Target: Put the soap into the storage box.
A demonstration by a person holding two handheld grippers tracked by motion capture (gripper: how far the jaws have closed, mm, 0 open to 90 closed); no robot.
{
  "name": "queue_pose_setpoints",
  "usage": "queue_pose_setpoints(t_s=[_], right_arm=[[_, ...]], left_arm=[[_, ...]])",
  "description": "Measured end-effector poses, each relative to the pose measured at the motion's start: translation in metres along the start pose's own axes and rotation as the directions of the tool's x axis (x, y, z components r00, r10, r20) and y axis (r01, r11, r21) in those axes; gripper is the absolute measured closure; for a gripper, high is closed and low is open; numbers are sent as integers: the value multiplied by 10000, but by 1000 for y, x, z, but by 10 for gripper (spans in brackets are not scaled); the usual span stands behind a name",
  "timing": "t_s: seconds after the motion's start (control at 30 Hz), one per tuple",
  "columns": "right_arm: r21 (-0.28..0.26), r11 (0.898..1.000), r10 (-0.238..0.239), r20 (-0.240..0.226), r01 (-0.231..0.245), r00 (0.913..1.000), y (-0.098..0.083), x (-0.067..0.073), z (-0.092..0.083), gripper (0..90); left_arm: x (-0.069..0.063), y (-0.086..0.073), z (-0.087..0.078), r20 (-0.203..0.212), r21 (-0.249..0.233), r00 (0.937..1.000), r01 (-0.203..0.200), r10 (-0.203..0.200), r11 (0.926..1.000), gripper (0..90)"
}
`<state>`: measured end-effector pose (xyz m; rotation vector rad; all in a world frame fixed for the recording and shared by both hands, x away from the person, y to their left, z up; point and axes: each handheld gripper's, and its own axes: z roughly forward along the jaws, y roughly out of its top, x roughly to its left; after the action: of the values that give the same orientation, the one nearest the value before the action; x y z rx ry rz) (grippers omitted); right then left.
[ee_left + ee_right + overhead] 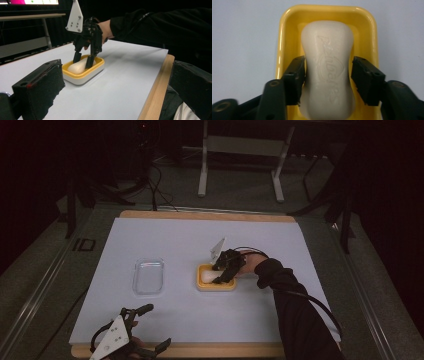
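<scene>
Soap bar (327,67) lying in yellow dish (287,32) on desk (175,240), right gripper (327,80) fingers apart astride it
Seemingly just off the sides, left finger perhaps touching; could nudge or drag the slick bar askew on lifting; left gripper (145,330) fingers spread, empty

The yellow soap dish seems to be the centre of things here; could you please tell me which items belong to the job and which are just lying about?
In the job:
- white oval soap bar
- yellow rectangular plastic soap dish holding it
- right gripper, jaws astride the bar, a slight gap on one side

Lying about:
- clear plastic lid, left of the dish
- left gripper, open at the table's near edge
</scene>
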<state>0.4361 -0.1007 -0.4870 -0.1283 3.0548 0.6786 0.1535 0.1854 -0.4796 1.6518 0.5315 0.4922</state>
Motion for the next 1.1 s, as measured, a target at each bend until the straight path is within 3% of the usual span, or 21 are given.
queue_pose_setpoints(t_s=[0.17, 0.47, 0.67, 0.87, 0.97, 1.03, 1.1], right_arm=[[138, 9998, 117, 150, -119, 9998, 0, 1, -8, 406], [-258, 9995, 170, 400, -160, 9991, 3, 7, -30, 407], [-470, 9979, 484, 735, -450, 9961, 3, 11, -45, 399], [-768, 9912, 1189, 1616, -1077, 9797, 5, 17, -55, 303], [-1038, 9816, 1773, 1831, -1604, 9670, 9, 17, -59, 218], [-1180, 9744, 2094, 1659, -1914, 9636, 10, 18, -62, 139], [-1229, 9693, 2326, 1771, -2130, 9563, 10, 19, -62, 127]], left_arm=[[0, 0, 0, -4, 2, 10000, 40, -40, 10000, 0], [0, 0, 1, 6, 17, 10000, 69, -69, 10000, 0], [1, 0, 1, 14, 37, 10000, 69, -69, 10000, 0], [0, 0, 3, 93, 121, 9999, 83, -84, 9999, 0], [-1, 0, 3, 96, 132, 9999, 81, -83, 9999, 0], [0, 0, 3, 108, 89, 9999, 128, -129, 9999, 0], [0, 0, 4, 123, 87, 9999, 107, -108, 9999, 0]])
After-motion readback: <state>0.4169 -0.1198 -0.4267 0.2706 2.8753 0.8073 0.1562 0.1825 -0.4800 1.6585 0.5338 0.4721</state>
